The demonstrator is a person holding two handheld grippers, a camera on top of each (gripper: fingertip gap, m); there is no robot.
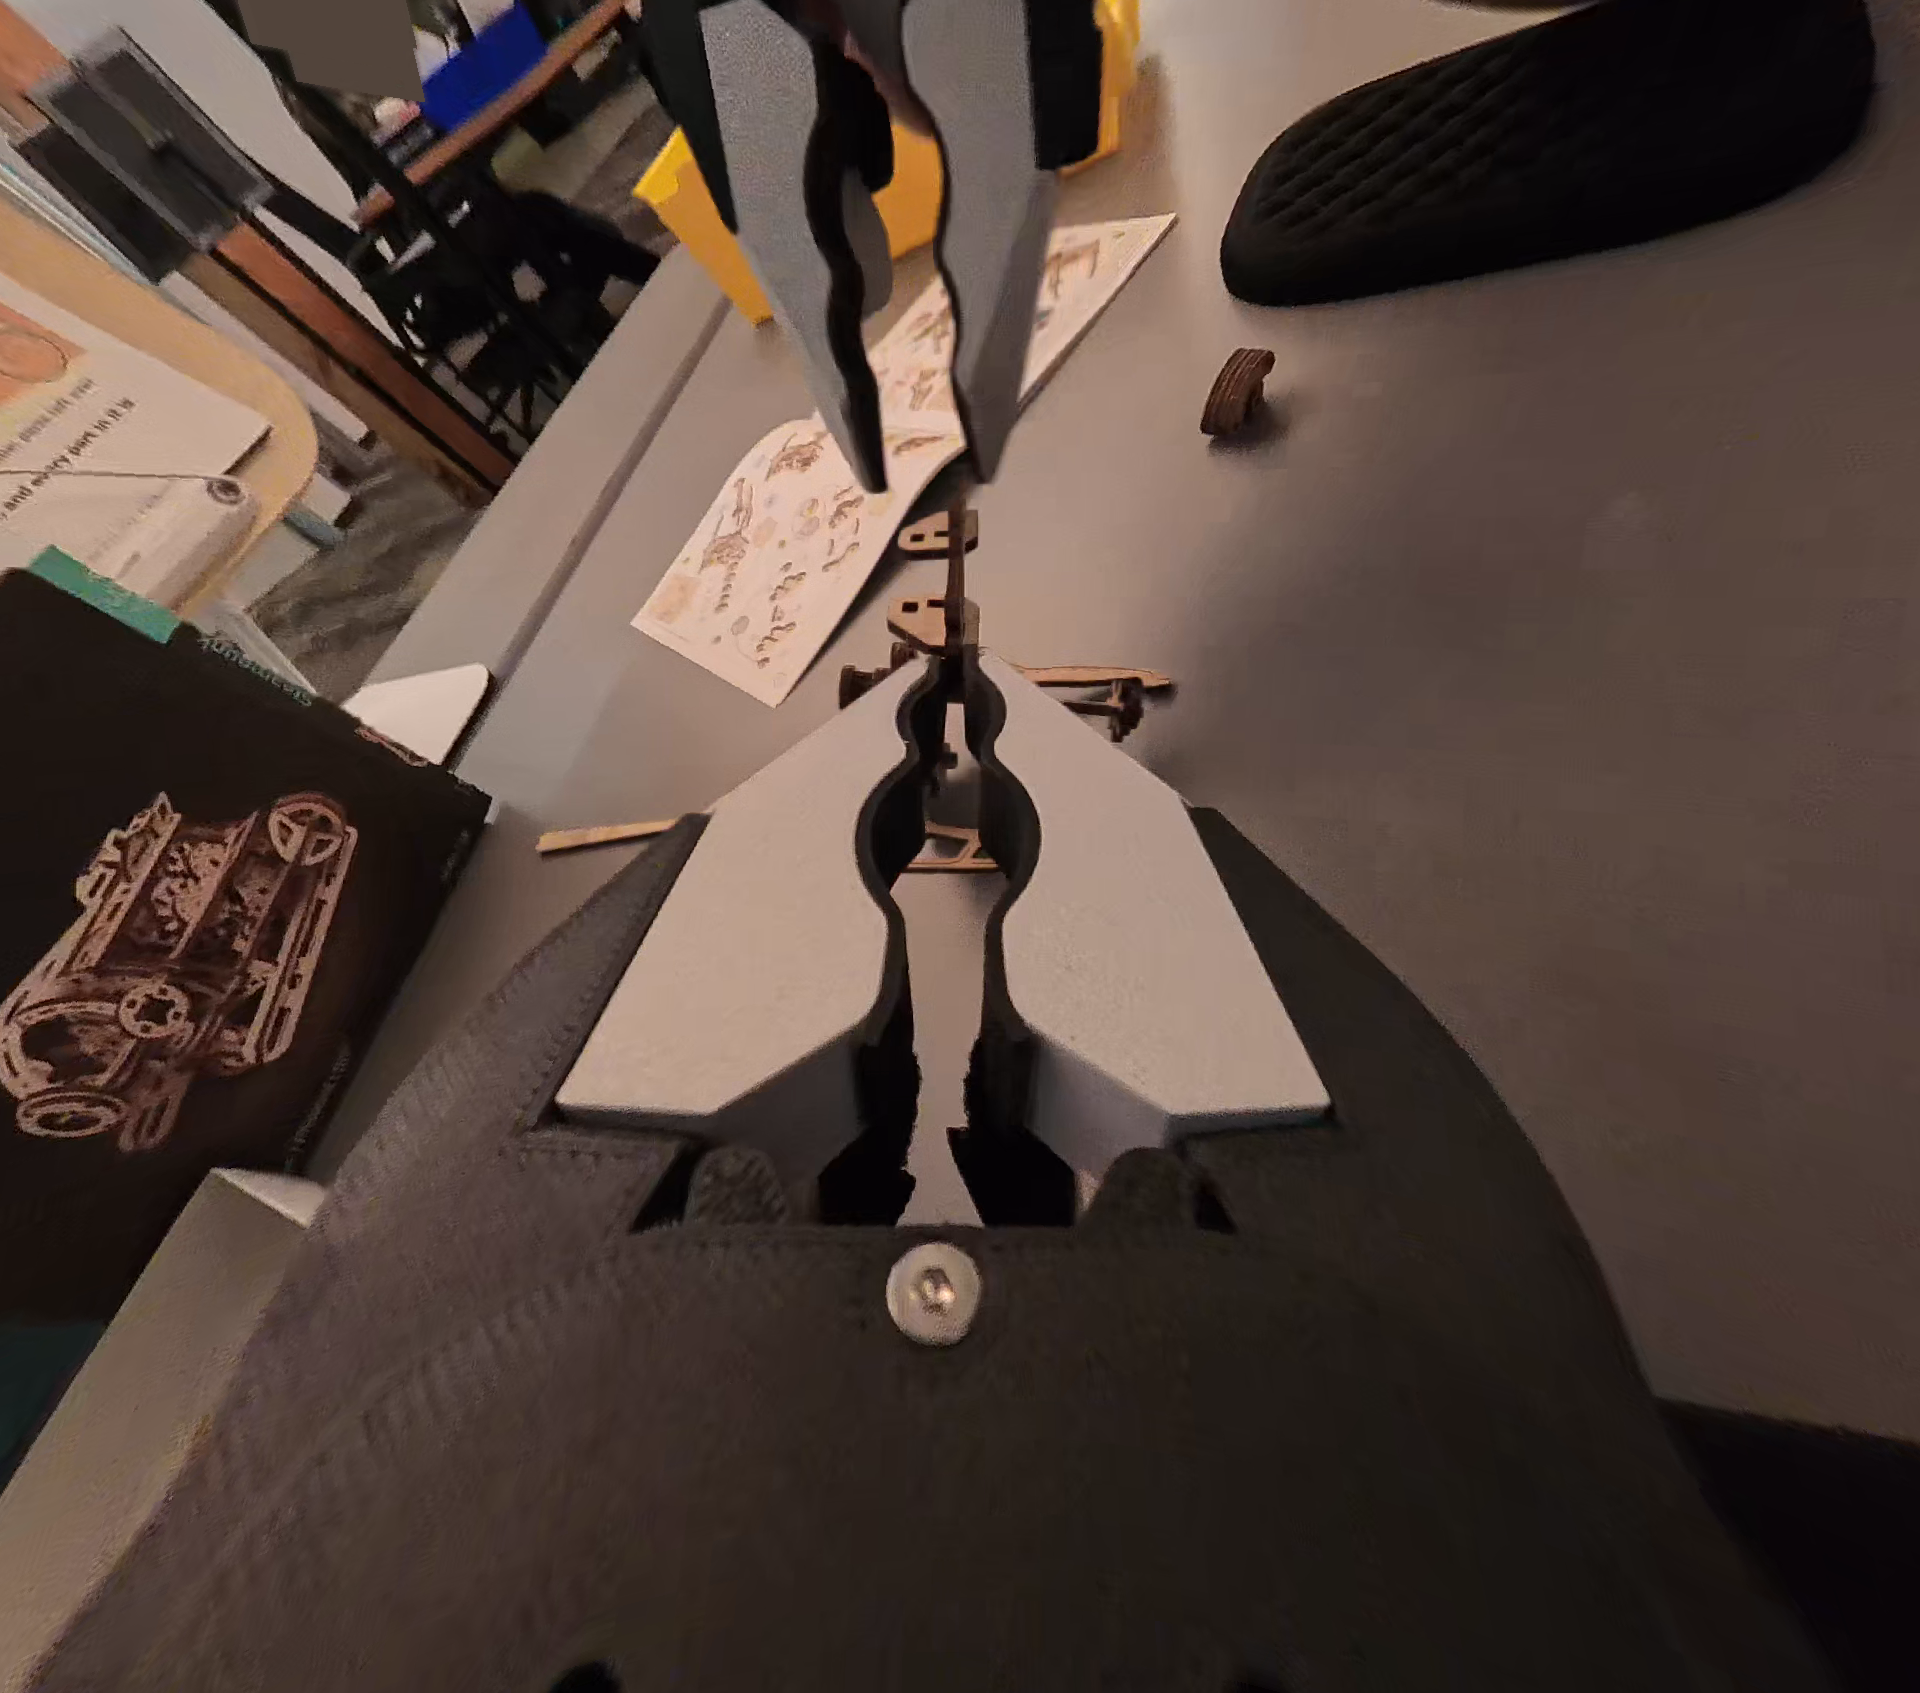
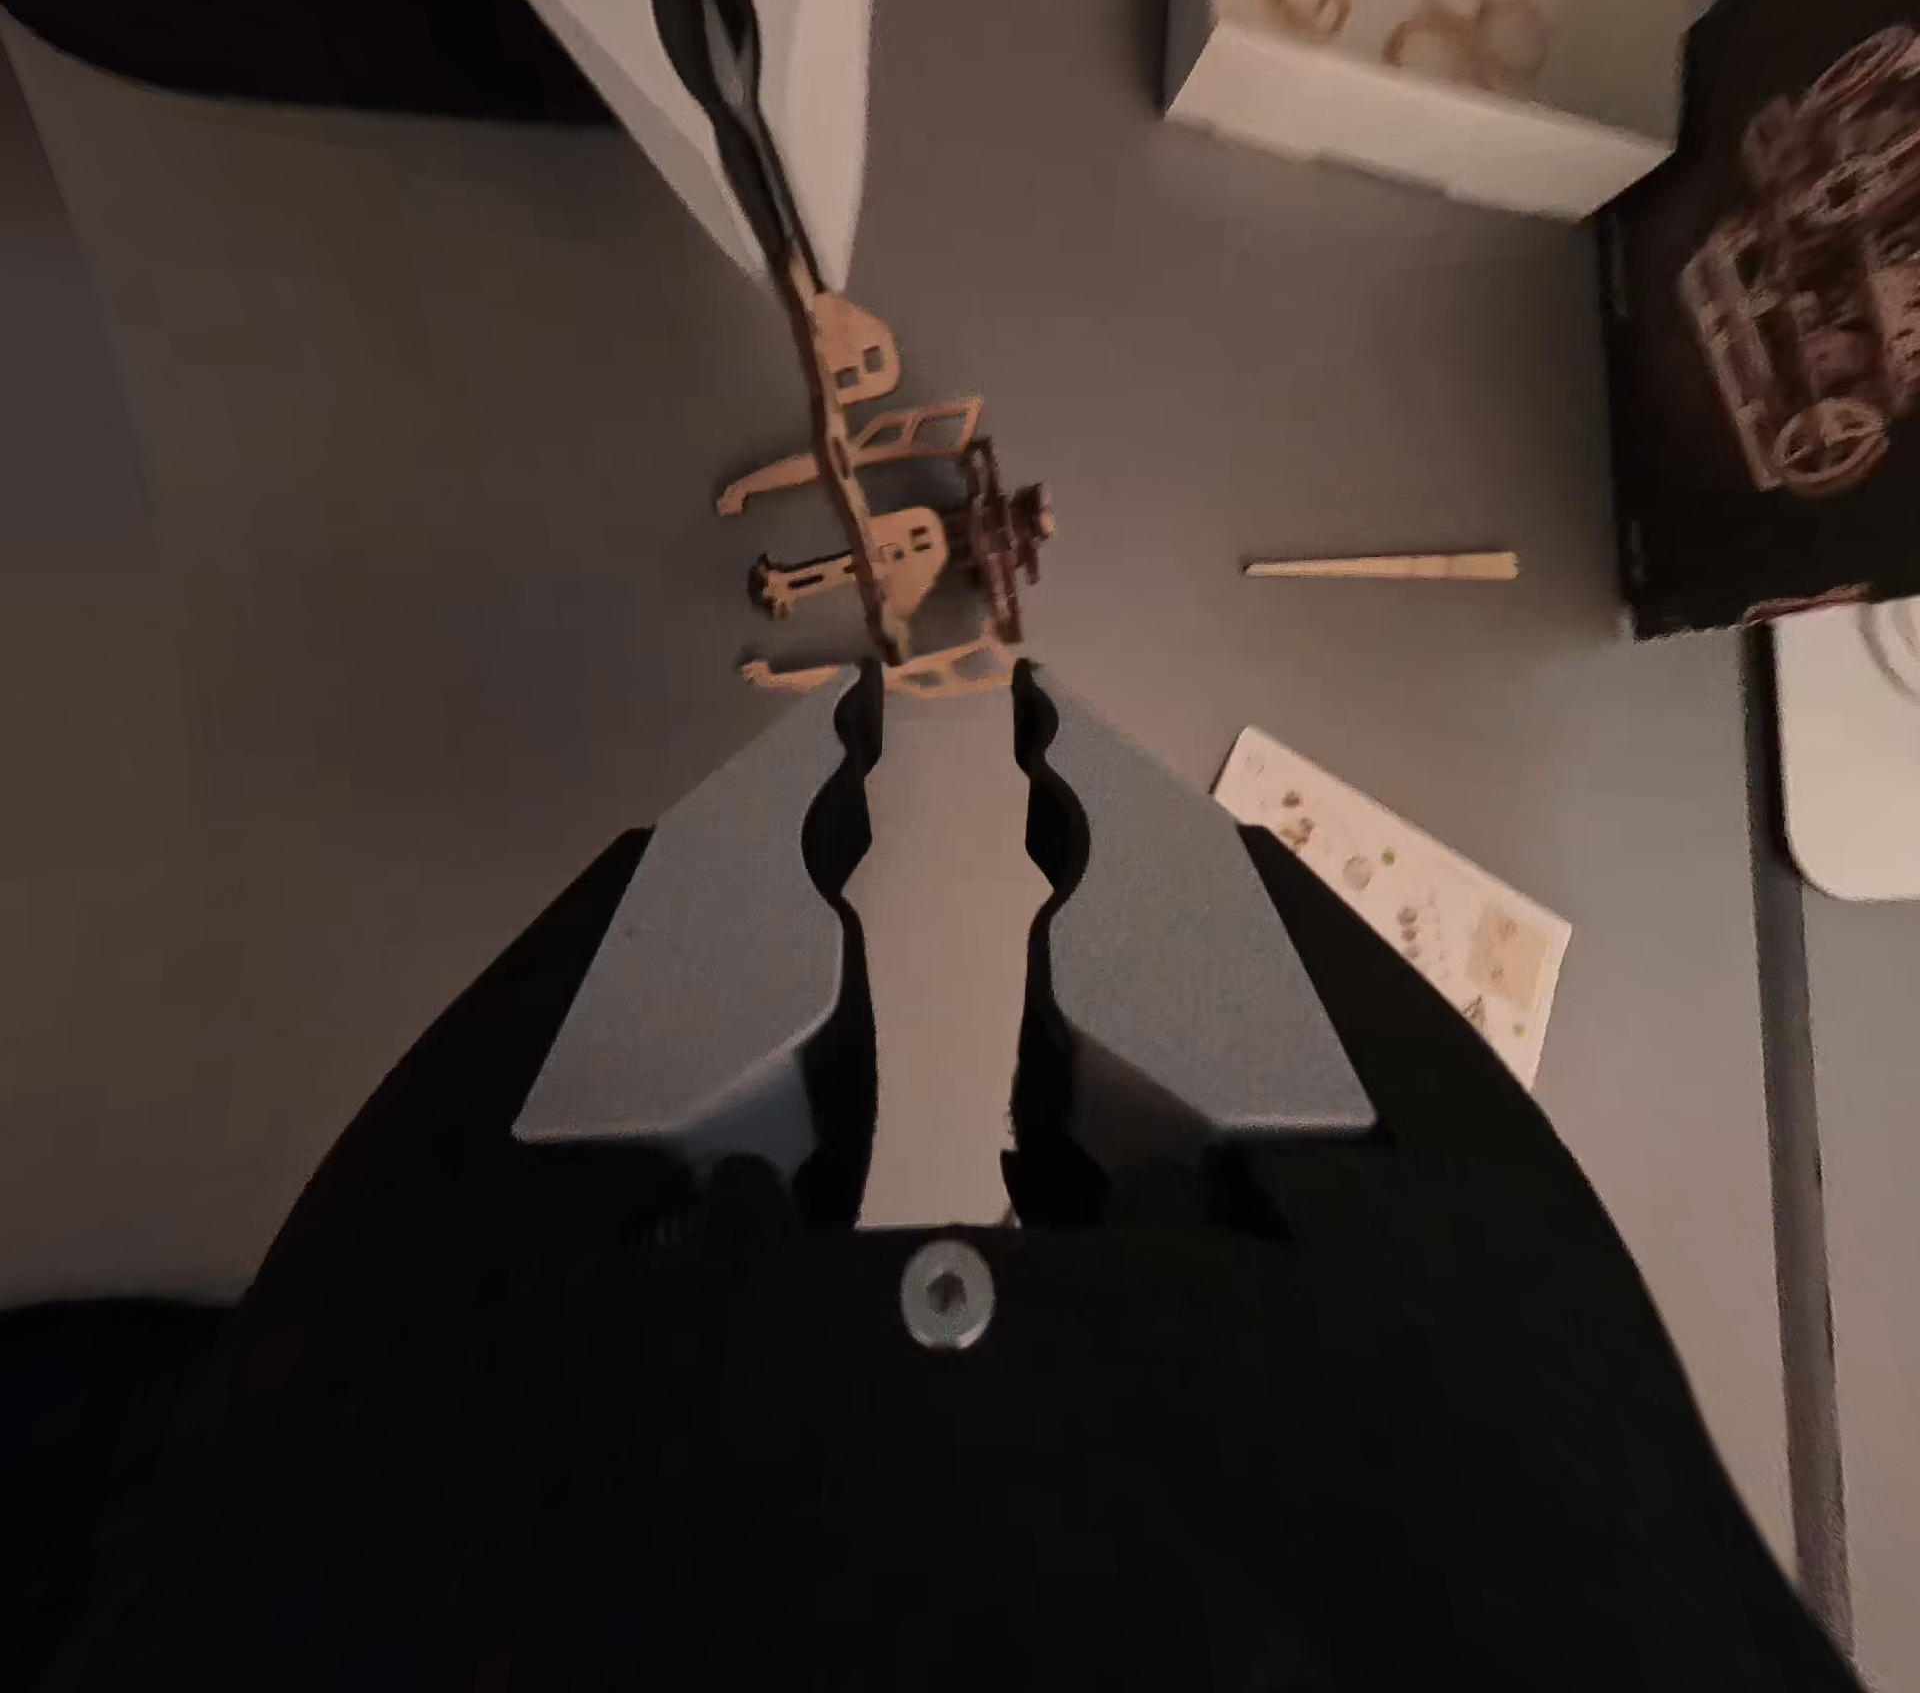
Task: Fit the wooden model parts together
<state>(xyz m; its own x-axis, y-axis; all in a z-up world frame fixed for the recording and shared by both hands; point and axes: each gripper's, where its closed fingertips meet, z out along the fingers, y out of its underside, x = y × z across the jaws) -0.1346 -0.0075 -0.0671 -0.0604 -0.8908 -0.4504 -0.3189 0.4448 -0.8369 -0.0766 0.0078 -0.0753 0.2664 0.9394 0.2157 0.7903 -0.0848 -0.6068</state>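
Grey-padded fingers of the left gripper pinch one end of the long, thin, pale wooden frame strip, which runs lengthwise toward the right gripper, empty and parted just beside its far end above the grey worktop.

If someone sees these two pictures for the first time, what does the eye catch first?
First, the thin wooden frame, pinched edge-on by the left gripper above the grey table. The right gripper faces it from the other side, its jaws open and empty. Loose wooden parts lie on the table beneath.
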